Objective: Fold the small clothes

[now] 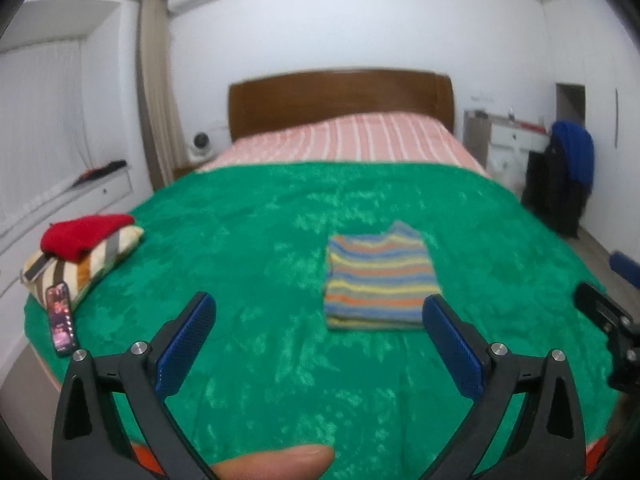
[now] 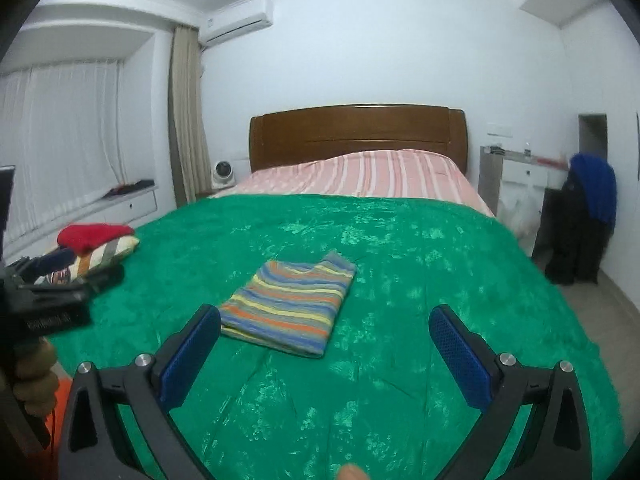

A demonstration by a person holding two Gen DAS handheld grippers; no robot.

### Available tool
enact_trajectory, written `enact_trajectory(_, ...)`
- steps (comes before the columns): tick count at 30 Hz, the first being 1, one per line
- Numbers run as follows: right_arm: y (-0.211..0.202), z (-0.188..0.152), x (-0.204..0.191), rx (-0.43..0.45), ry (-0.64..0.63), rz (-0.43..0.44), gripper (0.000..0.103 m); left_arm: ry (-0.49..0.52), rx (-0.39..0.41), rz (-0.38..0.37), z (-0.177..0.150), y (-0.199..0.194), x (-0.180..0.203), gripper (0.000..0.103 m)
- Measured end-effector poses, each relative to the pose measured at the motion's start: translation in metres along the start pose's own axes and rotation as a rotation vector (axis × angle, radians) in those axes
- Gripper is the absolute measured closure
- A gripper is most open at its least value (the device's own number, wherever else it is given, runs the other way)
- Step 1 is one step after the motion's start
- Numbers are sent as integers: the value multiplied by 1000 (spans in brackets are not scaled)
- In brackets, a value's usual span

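Note:
A striped garment (image 1: 378, 278), folded into a flat rectangle, lies on the green blanket (image 1: 260, 240); it also shows in the right wrist view (image 2: 290, 304). My left gripper (image 1: 318, 304) is open and empty, held above the blanket just in front of the garment, its right finger near the garment's front right corner. My right gripper (image 2: 324, 320) is open and empty, held in front and to the right of the garment. The right gripper's body shows at the right edge of the left wrist view (image 1: 612, 320); the left gripper's body shows at the left of the right wrist view (image 2: 44, 296).
A folded red garment (image 1: 82, 234) lies on a striped pillow (image 1: 86, 262) at the bed's left edge, with a phone (image 1: 60, 314) beside it. The wooden headboard (image 1: 340, 100) is at the back. A chair with dark and blue clothes (image 1: 564, 176) stands at the right.

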State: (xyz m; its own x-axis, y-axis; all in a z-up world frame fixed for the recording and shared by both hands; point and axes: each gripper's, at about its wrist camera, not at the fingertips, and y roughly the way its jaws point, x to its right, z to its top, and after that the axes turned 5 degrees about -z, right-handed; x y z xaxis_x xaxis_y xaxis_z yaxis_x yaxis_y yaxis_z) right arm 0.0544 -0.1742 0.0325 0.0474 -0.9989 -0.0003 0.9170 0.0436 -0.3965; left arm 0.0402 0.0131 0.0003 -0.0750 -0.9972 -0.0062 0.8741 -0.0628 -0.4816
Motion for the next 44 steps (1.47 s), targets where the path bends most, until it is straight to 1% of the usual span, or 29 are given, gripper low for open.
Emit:
enact_trajectory(3,7,11,-8,-52,-3,3,0,-16,-47,-31,6,-1,-1,0)
enact_trajectory(5,7,20,-12,-75,2,4,0,-22,-68,-27,8,0,-2,0)
enact_trajectory(8,11,25,-18,-116,-13,-55,0,-11,-110,-13,8,7,-1,0)
enact_trajectory(11,16,19,-18,-165,7,-41,0,5,-149,-8,3,15,1,0)
enact_trajectory(14,21,11,-20,-216,10,-29,0,8,-184,-28,-2,19,3,0)
enact_trajectory(18,21,6,-21,-231,-15,-44,0,29,-191,-14,-3,20,6,0)
enact_trajectory(22,21,5,-21,-245,-7,-43,0,37,-185,-6,-2,18,7,0)
enact_trajectory(30,17,5,-32,-265,-42,-44,0,26,-202,-21,-4,18,4,0)
enact_trajectory(34,17,4,-33,-271,-54,-59,0,34,-198,-24,-4,17,6,0)
enact_trajectory(37,17,2,-30,-280,-48,-73,0,20,-189,-21,-5,16,4,0)
enact_trajectory(41,16,2,-27,-282,-42,-76,0,12,-187,-28,-5,15,5,0)
enact_trajectory(44,16,2,-26,-285,-37,-73,0,23,-166,-16,-4,12,8,0)
